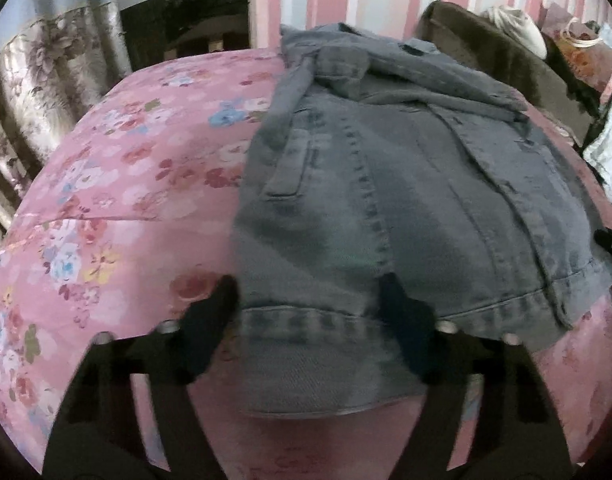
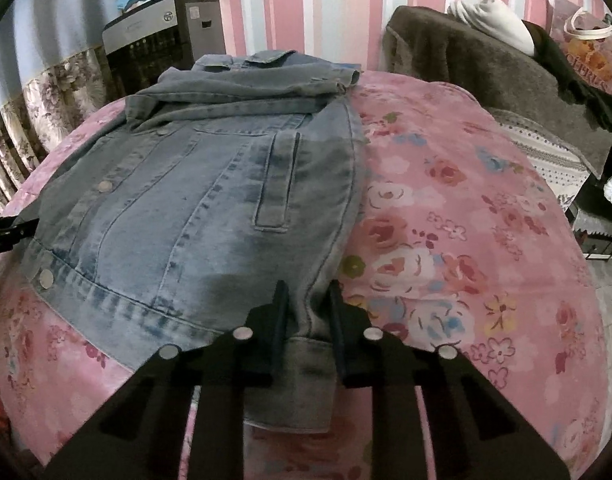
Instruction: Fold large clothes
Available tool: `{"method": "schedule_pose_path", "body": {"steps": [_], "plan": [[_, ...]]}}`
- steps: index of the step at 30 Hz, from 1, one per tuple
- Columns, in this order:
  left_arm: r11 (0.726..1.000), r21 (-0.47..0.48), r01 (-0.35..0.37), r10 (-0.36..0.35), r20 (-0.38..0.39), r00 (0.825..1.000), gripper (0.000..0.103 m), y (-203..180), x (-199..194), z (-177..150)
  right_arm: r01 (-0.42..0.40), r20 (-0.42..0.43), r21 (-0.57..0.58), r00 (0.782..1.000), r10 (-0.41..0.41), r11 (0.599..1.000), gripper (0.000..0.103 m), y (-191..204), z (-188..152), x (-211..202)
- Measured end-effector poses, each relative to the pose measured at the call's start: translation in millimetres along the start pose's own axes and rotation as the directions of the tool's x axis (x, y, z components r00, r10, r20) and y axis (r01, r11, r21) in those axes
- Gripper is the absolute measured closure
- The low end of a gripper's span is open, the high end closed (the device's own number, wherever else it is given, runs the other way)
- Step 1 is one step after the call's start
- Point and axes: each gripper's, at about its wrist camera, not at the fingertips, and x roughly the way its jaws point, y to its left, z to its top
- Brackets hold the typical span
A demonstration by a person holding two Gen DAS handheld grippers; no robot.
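Observation:
A blue denim jacket (image 1: pixel 406 184) lies front up on a pink floral bedspread (image 1: pixel 118 184), sleeves folded in near the collar. My left gripper (image 1: pixel 310 300) is open, its fingers wide apart over the jacket's left bottom hem. In the right wrist view the jacket (image 2: pixel 194 184) lies at left and my right gripper (image 2: pixel 306 304) straddles its right bottom corner, fingers a narrow gap apart with the hem fabric between them. The left gripper's tip shows at the far left (image 2: pixel 10 232); the right one's shows at the right edge of the left wrist view (image 1: pixel 610 240).
A brown blanket (image 2: pixel 486 64) with white cloth and a printed bag (image 2: pixel 586 52) lies at the bed's far right. A grey appliance (image 2: pixel 162 36) stands behind the bed by floral curtains (image 1: pixel 46 92). The wall is pink striped (image 2: pixel 326 8).

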Motion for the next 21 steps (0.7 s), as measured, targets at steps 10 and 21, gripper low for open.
{"method": "schedule_pose_path", "body": {"steps": [10,21], "plan": [[1.000,-0.018,0.017,-0.016,0.071,0.997,0.078,-4.7,-12.9,4.1,-0.019,0.058,0.016,0.998,0.018,1.000,0.090,-0.7,3.3,-11.0],[1.000,-0.018,0.025,-0.020,0.209,0.978,0.090,-11.1,-57.8,20.0,-0.015,0.213,-0.008,0.977,0.017,1.000,0.100,2.7,26.5,-62.0]]}}
